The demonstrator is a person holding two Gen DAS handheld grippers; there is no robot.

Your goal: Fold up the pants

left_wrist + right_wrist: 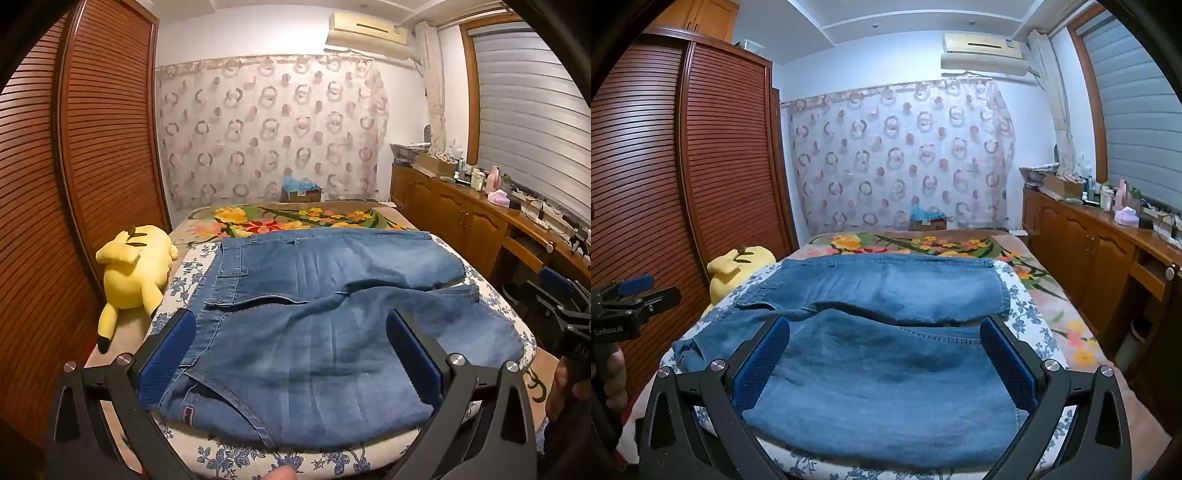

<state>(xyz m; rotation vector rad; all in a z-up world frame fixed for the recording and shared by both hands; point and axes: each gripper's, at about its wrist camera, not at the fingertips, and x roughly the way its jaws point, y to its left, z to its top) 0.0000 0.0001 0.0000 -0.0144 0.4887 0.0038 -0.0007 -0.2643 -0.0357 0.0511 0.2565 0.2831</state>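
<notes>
Blue denim pants lie spread flat on a white cushion with blue flowers on the bed. The waistband is at the left and the two legs run to the right. My left gripper is open and empty, its blue pads above the near waist end. My right gripper is open and empty above the near leg of the pants. The left gripper also shows at the left edge of the right wrist view, and the right gripper at the right edge of the left wrist view.
A yellow plush toy lies on the bed left of the pants. A louvred wooden wardrobe stands on the left. A wooden sideboard with several bottles runs along the right. A floral blanket covers the far bed.
</notes>
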